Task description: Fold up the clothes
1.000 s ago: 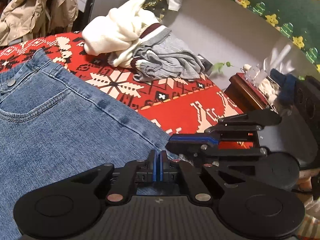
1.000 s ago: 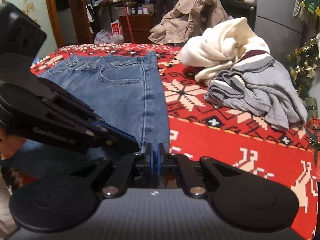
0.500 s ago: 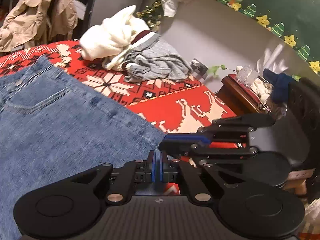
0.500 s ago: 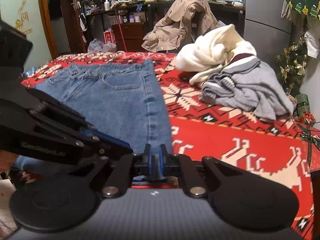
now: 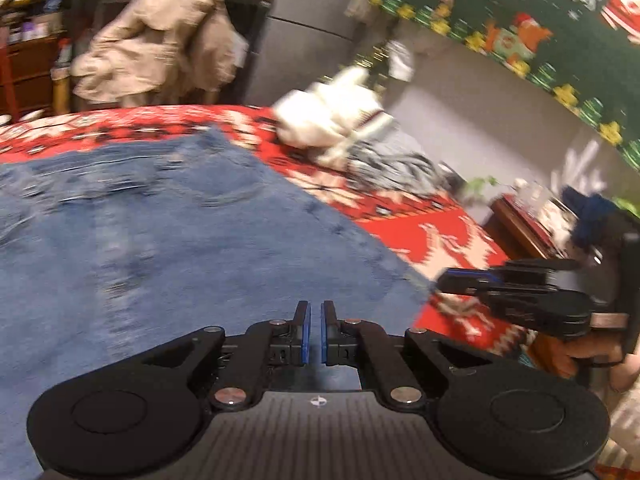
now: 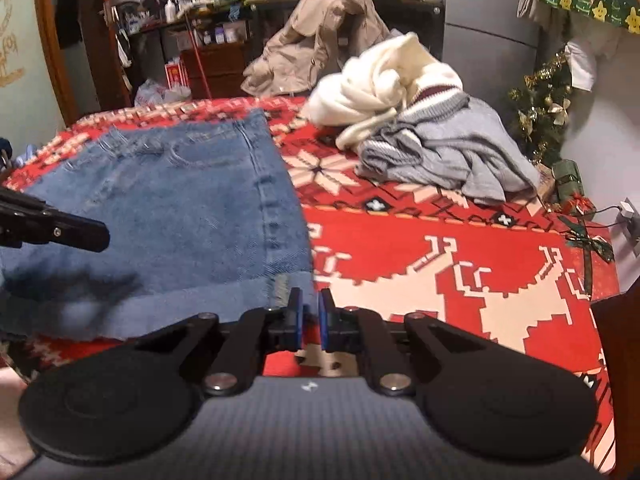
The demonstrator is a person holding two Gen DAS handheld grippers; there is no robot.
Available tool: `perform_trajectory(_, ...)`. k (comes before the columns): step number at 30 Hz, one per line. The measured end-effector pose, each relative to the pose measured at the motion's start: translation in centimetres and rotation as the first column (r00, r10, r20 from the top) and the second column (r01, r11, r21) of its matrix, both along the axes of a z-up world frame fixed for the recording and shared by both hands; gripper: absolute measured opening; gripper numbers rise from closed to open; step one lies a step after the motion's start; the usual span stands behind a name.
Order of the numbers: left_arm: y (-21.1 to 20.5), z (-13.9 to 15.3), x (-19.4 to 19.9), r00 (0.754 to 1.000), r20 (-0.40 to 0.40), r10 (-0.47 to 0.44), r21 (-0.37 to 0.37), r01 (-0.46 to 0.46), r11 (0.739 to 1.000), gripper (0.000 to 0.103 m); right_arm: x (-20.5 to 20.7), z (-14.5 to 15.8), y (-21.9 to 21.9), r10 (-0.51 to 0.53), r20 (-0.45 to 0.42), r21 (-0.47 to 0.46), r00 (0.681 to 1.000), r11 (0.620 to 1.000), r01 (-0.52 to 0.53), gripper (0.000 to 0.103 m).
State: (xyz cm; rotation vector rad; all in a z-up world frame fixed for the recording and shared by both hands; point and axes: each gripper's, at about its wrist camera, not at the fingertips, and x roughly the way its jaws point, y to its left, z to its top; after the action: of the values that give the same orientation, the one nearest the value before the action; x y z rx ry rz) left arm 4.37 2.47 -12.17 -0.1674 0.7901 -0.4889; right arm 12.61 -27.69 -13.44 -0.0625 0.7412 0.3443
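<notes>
Blue jeans (image 5: 160, 240) lie spread flat on the red patterned blanket (image 5: 420, 236). In the right wrist view the jeans (image 6: 180, 208) show a turned-over lighter band with a frayed hem (image 6: 280, 288) at their near edge. My left gripper (image 5: 315, 312) hovers over the denim, its blue pads a narrow gap apart with nothing between them. My right gripper (image 6: 311, 300) sits at the near right corner of the jeans, also slightly open and holding nothing. Each gripper shows from the side in the other view: the right gripper (image 5: 444, 280) and the left gripper (image 6: 102, 236).
A pile of a white sweater (image 6: 380, 88) and a grey sweater (image 6: 452, 152) lies at the far right of the blanket (image 6: 440, 264). A beige jacket (image 6: 320, 32) hangs behind. A small decorated tree (image 6: 540, 104) and a wooden side table (image 5: 520, 224) stand to the right.
Both grippers were shut and have opened a little. They have drawn back toward the near edge. The left view has swung left over the jeans.
</notes>
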Motion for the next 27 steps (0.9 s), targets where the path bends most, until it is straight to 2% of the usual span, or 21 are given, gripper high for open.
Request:
perform_trajectory(6, 4.5, -1.0, -1.9, 0.990, 0.011, 0.142, 0.012, -0.142, 0.990, 0.004, -0.8, 0.4, 4.6, 0.053, 0.008, 0.052, 0.999, 0.997, -0.053, 0.009)
perform_trajectory(9, 5.7, -1.8, -2.7, 0.984, -0.005, 0.180, 0.000, -0.180, 0.984, 0.004, -0.9, -0.1, 7.6, 0.088, 0.015, 0.057, 0.996, 0.994, -0.089, 0.009)
perform_trajectory(14, 5.7, -2.7, -3.5, 0.981, -0.018, 0.195, 0.026, -0.195, 0.981, 0.004, -0.6, -1.7, 11.1, 0.115, 0.015, 0.007, 0.993, 0.993, -0.115, 0.009)
perform_trajectory(18, 5.7, -3.6, -3.5, 0.980, -0.037, 0.196, 0.049, -0.194, 0.980, 0.004, -1.3, -2.3, 11.2, 0.121, 0.032, -0.023, 0.992, 0.992, -0.120, 0.011)
perform_trajectory(20, 6.0, -3.9, -3.6, 0.979, -0.029, 0.202, 0.038, -0.201, 0.979, 0.004, -1.8, -2.3, 11.0, 0.124, 0.036, -0.036, 0.992, 0.992, -0.123, 0.018)
perform_trajectory(24, 6.2, -4.1, -3.8, 0.979, -0.017, 0.201, 0.019, -0.201, 0.979, 0.004, -2.6, -1.8, 10.6, 0.126, 0.030, -0.025, 0.992, 0.992, -0.125, 0.040)
perform_trajectory(27, 6.4, -4.3, -3.8, 0.979, -0.021, 0.205, -0.003, -0.205, 0.979, 0.004, -2.3, -1.3, 10.8, 0.135, 0.036, -0.024, 0.990, 0.991, -0.134, 0.041)
